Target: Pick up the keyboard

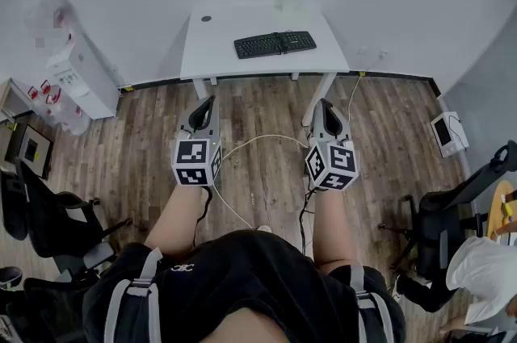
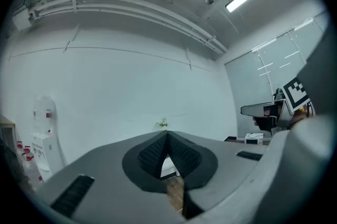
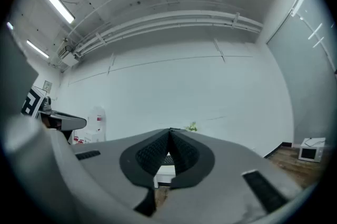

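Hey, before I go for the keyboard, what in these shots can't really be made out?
Keyboard, head view: too small to read its keys or spot any cable.
Keyboard, right gripper view: only a sliver shows past the shut right gripper; in the left gripper view the shut left gripper covers it.
Dark spot on the desk, head view: too small to identify.

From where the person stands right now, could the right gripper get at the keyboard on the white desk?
Probably not yet. The right gripper hangs shut over the wooden floor, short of the desk where the keyboard lies. Nothing seems to stand between them, so a step forward and opened jaws should do.
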{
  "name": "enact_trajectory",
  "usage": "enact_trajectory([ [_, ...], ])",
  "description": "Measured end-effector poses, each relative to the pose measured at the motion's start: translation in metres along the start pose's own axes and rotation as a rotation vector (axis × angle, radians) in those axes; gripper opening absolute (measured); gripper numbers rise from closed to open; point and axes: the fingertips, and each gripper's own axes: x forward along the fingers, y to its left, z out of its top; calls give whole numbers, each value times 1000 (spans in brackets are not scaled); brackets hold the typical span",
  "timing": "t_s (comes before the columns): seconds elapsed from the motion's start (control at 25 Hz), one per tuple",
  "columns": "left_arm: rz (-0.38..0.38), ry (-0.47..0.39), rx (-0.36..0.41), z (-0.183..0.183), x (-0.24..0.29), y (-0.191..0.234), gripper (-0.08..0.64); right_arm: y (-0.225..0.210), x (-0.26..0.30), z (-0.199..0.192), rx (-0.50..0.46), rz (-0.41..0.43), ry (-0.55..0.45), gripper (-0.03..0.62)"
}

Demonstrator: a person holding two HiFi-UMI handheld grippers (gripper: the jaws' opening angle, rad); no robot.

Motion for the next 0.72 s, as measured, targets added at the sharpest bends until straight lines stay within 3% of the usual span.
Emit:
enact_trajectory([
  [0.72, 15, 5, -36, 0, 2, -12, 6, -19, -8, -7, 16, -17, -7, 1],
])
